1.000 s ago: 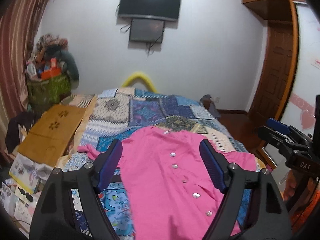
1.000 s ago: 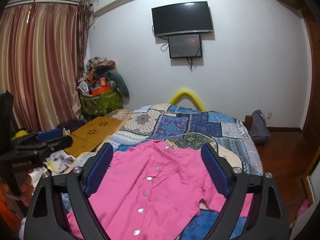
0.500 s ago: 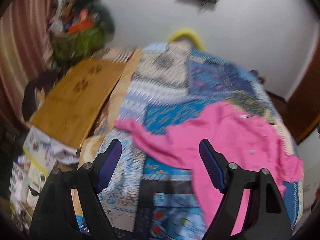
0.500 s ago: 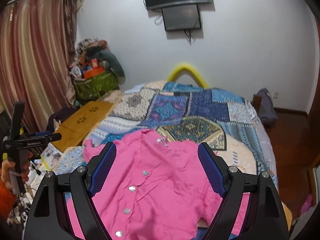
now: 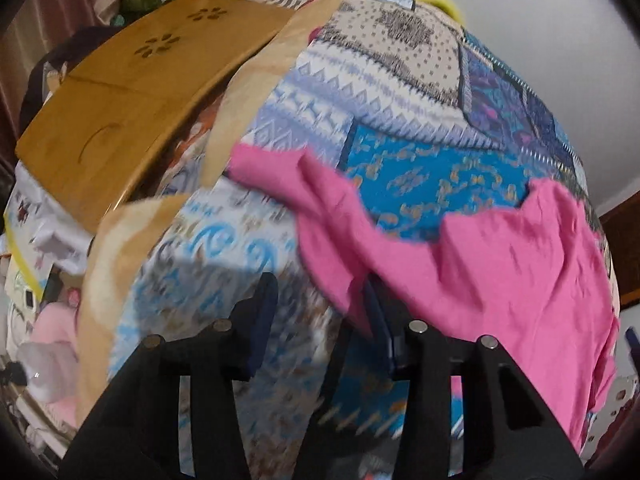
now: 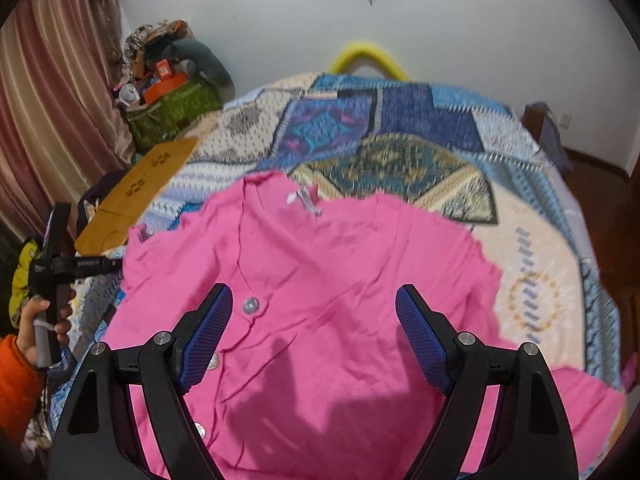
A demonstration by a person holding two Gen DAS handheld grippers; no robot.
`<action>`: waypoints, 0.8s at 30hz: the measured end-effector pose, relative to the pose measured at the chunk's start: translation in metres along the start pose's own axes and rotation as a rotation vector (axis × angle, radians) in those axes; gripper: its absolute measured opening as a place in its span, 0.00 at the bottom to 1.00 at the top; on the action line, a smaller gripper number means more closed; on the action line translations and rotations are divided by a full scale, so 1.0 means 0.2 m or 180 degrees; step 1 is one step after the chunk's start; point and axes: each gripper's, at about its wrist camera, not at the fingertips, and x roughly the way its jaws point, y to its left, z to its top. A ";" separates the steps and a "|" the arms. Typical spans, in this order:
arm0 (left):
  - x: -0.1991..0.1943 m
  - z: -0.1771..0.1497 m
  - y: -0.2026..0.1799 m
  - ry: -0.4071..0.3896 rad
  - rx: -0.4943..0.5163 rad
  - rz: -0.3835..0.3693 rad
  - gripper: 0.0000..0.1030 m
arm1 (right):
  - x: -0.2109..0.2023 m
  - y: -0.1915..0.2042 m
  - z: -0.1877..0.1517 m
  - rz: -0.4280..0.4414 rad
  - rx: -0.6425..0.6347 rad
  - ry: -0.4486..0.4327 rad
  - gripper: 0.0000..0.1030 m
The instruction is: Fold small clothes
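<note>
Left claw [image 5: 320, 300] beside one pink shirt [image 5: 500, 264]

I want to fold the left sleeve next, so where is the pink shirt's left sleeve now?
In the left wrist view the pink button-up shirt's sleeve stretches up-left over the patchwork bedspread, near the wooden lap board, just ahead of the left gripper.

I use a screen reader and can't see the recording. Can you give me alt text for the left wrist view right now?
A pink shirt lies spread on a patchwork quilt, its sleeve reaching left. The left gripper is low over the quilt at the sleeve's near edge, jaws apart, cloth draped over the right one. A wooden lap desk sits at left; the image is motion-blurred.
</note>
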 end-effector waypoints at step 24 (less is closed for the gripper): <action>-0.46 -0.35 0.38 -0.0225 -0.0165 0.0216 0.26 | -0.05 0.09 -0.01 0.0024 -0.0226 0.0032 0.79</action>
